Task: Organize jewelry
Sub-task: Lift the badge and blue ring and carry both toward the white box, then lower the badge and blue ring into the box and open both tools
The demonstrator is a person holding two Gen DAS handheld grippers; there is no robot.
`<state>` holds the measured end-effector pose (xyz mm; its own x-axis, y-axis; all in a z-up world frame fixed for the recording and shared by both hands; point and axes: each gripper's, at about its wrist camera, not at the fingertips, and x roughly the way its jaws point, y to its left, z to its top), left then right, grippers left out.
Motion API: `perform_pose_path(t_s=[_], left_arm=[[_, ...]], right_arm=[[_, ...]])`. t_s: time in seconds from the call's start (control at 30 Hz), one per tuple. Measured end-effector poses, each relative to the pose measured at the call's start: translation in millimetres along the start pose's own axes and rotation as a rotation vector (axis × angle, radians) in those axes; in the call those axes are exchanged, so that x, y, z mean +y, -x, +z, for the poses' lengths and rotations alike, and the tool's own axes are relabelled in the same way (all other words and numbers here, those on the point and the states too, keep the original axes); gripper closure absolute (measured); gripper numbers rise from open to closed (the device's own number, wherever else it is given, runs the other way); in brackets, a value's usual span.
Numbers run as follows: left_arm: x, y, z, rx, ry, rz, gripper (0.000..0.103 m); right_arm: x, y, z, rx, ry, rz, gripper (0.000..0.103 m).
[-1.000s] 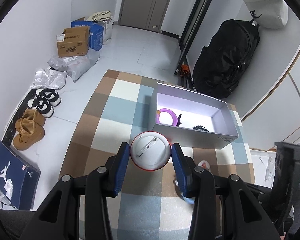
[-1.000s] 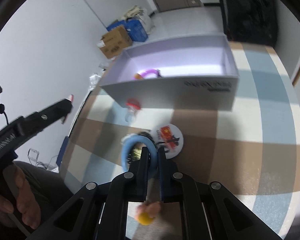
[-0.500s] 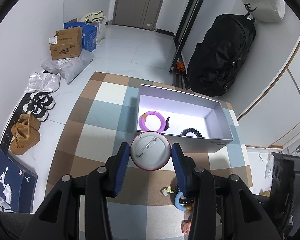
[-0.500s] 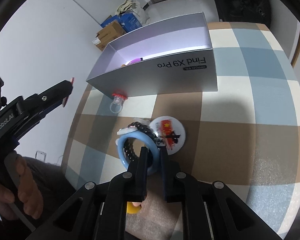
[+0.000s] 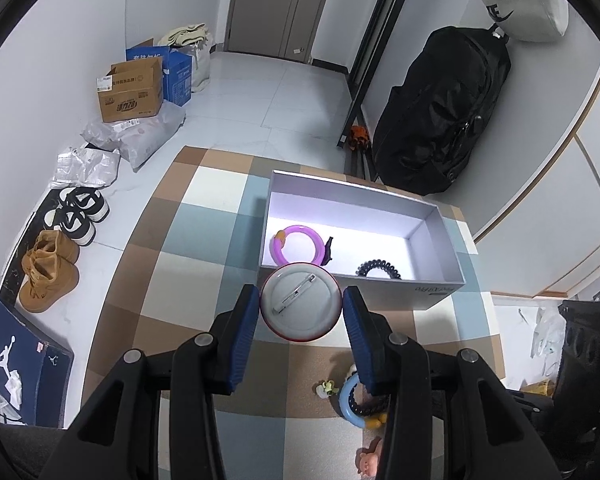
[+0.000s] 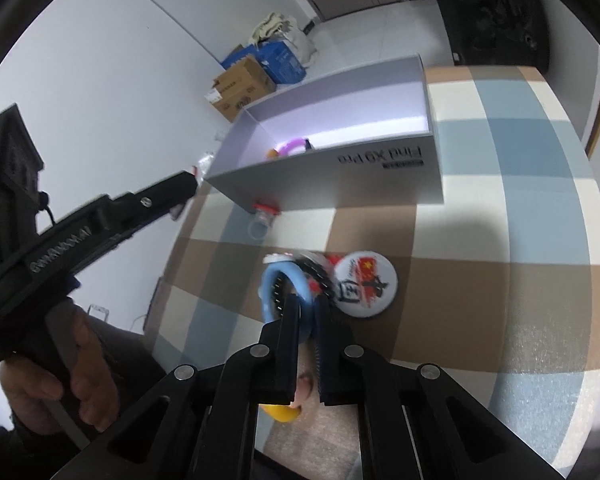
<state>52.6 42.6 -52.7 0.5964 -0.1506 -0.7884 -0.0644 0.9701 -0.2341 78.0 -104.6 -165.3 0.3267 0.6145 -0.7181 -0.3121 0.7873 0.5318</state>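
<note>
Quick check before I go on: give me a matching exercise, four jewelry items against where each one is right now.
Items:
1. purple ring
2. pin badge
3. blue ring
4. flag badge

Places:
A. lying loose on the checkered cloth
B. gripped by the right tool
C. inside the grey box
D. gripped by the left tool

Pairs: 1-C, 2-D, 3-B, 4-A

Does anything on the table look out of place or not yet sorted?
Yes. Several pieces lie loose on the checked cloth outside the grey box: a clear ring with a red top by its wall, and a flag badge. The right tongs grip a blue bangle; the left tongs hold a pin badge face down.
</note>
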Motion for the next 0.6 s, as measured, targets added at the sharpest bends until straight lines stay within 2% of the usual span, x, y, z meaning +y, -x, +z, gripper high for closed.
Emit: perform_pose_path(t_s=[0.33,0.6], left_arm=[[-3,-1,17,-0.033,0.025,-0.064,0.066],[-11,-12,32,-0.035,0.013,-0.118,0.066]], right_arm=[[12,36,26,-0.149,0.007,0.095,0.097],[7,47,60,-0.223,-0.024,0.109,0.097]])
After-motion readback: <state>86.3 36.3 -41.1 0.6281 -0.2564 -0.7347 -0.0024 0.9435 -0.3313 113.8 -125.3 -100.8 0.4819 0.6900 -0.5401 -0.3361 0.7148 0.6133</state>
